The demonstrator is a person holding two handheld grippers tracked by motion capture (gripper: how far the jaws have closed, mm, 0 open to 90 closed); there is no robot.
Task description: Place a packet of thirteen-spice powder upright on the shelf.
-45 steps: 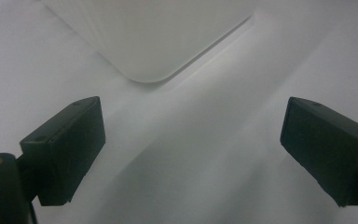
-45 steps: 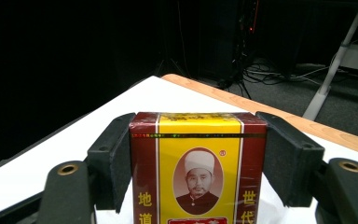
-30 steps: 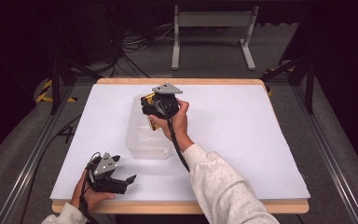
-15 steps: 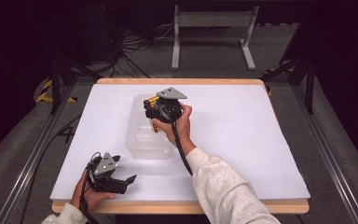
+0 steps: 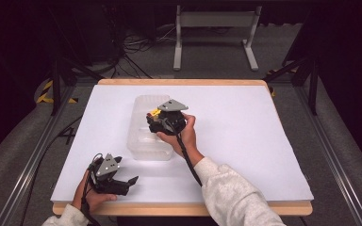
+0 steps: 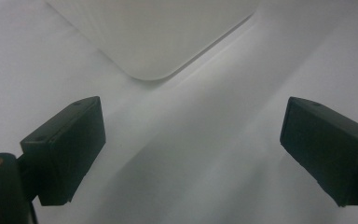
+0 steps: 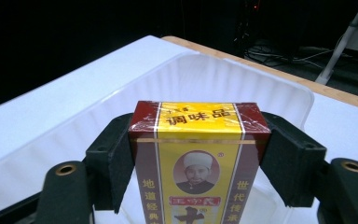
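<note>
Tabletop (image 5: 245, 141), white-covered with wooden edges, carries one clear ribbed plastic tub (image 5: 143, 136), above which the right claw (image 7: 198, 154), now nearer the person, clamps one yellow-and-maroon printed box (image 7: 198, 158), its bottom cut off, while the left claw (image 6: 191, 154) gapes empty.

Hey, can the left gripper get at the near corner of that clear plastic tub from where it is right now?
Probably yes. The left gripper rests open at the table's near edge, and bare white table lies between its jaws and the tub's rounded corner. The right gripper holds a box over the tub's far part, clear of that corner.
</note>
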